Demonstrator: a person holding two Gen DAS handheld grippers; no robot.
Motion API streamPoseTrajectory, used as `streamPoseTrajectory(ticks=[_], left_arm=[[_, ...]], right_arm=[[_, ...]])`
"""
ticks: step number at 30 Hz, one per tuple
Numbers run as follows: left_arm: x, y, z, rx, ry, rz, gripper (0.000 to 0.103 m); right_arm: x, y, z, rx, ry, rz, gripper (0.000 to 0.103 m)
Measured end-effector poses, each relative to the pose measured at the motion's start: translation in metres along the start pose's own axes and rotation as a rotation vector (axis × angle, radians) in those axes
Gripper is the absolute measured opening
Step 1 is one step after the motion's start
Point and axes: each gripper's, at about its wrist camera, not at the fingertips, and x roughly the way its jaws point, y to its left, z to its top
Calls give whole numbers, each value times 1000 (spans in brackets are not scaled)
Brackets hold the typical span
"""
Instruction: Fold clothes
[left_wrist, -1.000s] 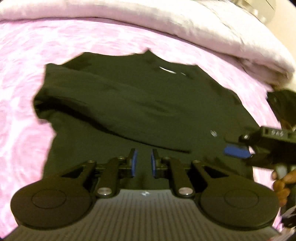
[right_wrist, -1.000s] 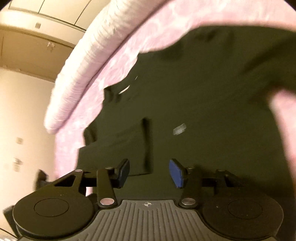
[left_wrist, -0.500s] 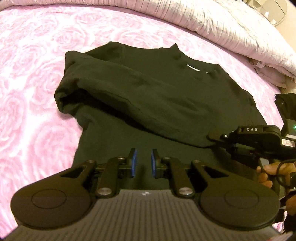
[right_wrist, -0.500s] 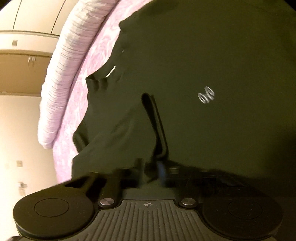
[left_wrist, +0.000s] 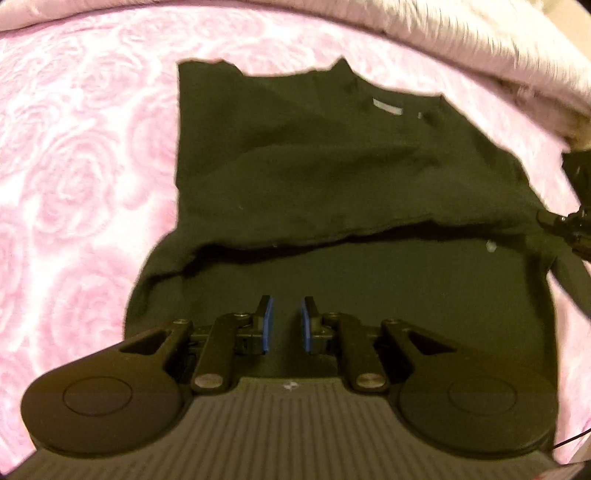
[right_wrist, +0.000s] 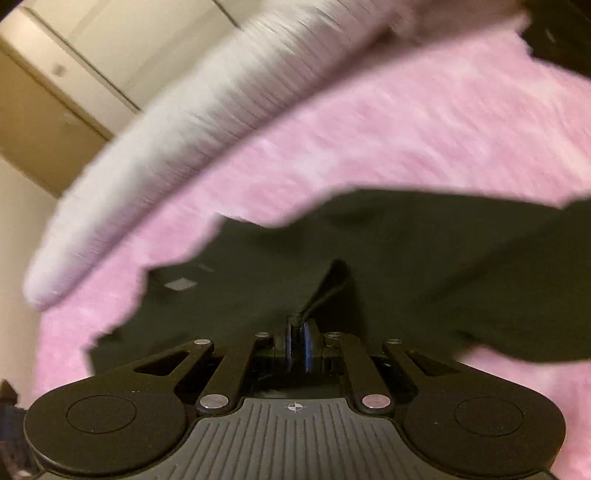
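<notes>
A black t-shirt (left_wrist: 332, 177) lies on the pink rose-patterned bedspread (left_wrist: 74, 177), neck toward the far side, its left sleeve folded in across the chest. My left gripper (left_wrist: 285, 314) hovers over the shirt's lower part, open, with nothing between its blue pads. At the right edge of the left wrist view, the right gripper (left_wrist: 565, 229) holds the shirt's right side. In the right wrist view my right gripper (right_wrist: 297, 334) is shut on a raised ridge of the black t-shirt (right_wrist: 424, 266), pulling the cloth up off the bed.
A rolled pale quilt (left_wrist: 480, 40) runs along the far side of the bed, also visible as the quilt (right_wrist: 221, 110) in the right wrist view. A cream wall and cupboard (right_wrist: 48, 110) stand beyond. Another dark garment (right_wrist: 561, 40) lies at the top right.
The right gripper went from open to shut on the shirt's right sleeve edge and lifted it. The left gripper shifted over the shirt's lower part and stayed open.
</notes>
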Motion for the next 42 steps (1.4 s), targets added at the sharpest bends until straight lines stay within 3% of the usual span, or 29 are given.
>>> streamPoseTrajectory(ticks=[6, 9, 11, 17, 21, 23, 24, 26, 28, 32, 35, 37, 42], left_arm=[[10, -6, -5, 27, 31, 24, 11], [10, -10, -3, 41, 36, 26, 11], [9, -15, -1, 57, 36, 22, 11], [6, -31, 6, 98, 23, 0, 11], [6, -47, 11, 111, 20, -19, 11], [7, -56, 13, 126, 21, -22, 11], [7, -61, 14, 131, 23, -23, 11], [7, -71, 16, 140, 25, -24, 11], [9, -84, 18, 151, 23, -31, 11], [14, -112, 23, 180, 20, -52, 11], [19, -132, 24, 209, 23, -64, 11], [22, -144, 24, 224, 29, -69, 11], [29, -169, 27, 257, 37, -85, 11]], right_arm=[[-9, 4, -1, -117, -35, 14, 7], [6, -20, -10, -19, 88, -87, 8], [14, -36, -14, 76, 142, -94, 8], [7, -36, -12, 81, 91, -74, 8], [7, -43, -9, 108, 119, -99, 8], [-8, -54, -10, 175, 74, -36, 8], [-15, -61, -9, 205, 65, -31, 10], [-33, -86, -9, 261, 56, -54, 33], [-52, -114, -12, 323, 36, -77, 35], [-118, -202, -31, 588, -96, -147, 35], [-174, -273, -57, 853, -304, -197, 35], [-202, -310, -75, 995, -442, -173, 35], [-226, -355, -90, 1122, -559, -123, 35]])
